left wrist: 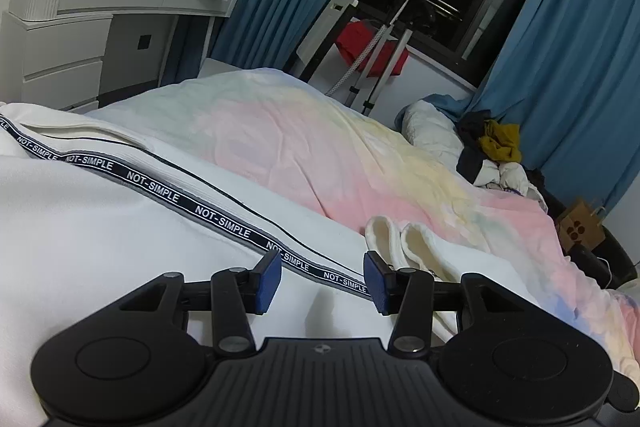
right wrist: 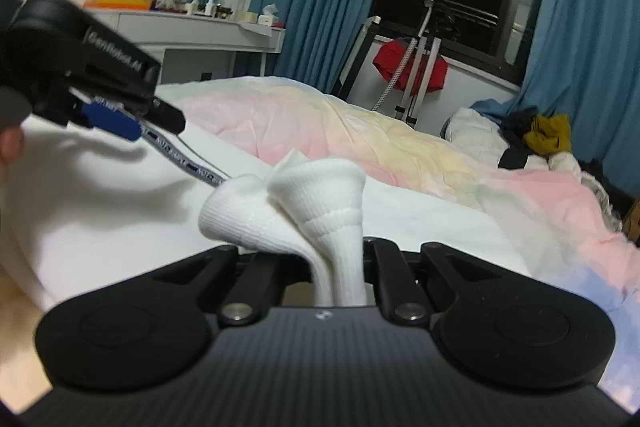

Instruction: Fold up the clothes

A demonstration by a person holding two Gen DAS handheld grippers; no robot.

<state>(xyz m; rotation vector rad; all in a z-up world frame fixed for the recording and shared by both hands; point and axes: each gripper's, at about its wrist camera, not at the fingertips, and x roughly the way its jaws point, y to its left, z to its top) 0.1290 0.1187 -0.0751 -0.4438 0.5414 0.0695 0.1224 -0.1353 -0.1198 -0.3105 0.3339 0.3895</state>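
Socks (right wrist: 304,211), 2 white ribbed ones, stand bunched together in the right gripper (right wrist: 340,279), clenched on their lower part; its fingertips are hidden behind the fabric, cuffs flaring upward. From the left wrist view the same pair (left wrist: 404,239) shows just beside the right finger of the left gripper (left wrist: 322,281), lying at the edge of a white garment (left wrist: 100,227) spread on the bed (left wrist: 320,147). Left gripper is released, blue pads (left wrist: 270,281) apart, hovering over the garment's black NOT-SIMPLE tape (left wrist: 224,223), holding nothing. In the right wrist view the left gripper (right wrist: 108,119) sits blurred at upper left, close above the same tape (right wrist: 180,155). Likely step: pairing or folding the socks, or moving them off the garment so it can be folded. To do it well: keep the right grip firm on both socks so neither slips, bring the left gripper to the free cuffs and pinch both layers together, align edges before folding over. Risk: catching only 1 sock, or snagging the garment underneath. Clothes pile (left wrist: 492,147) at the far end of the bed is well apart, not involved.
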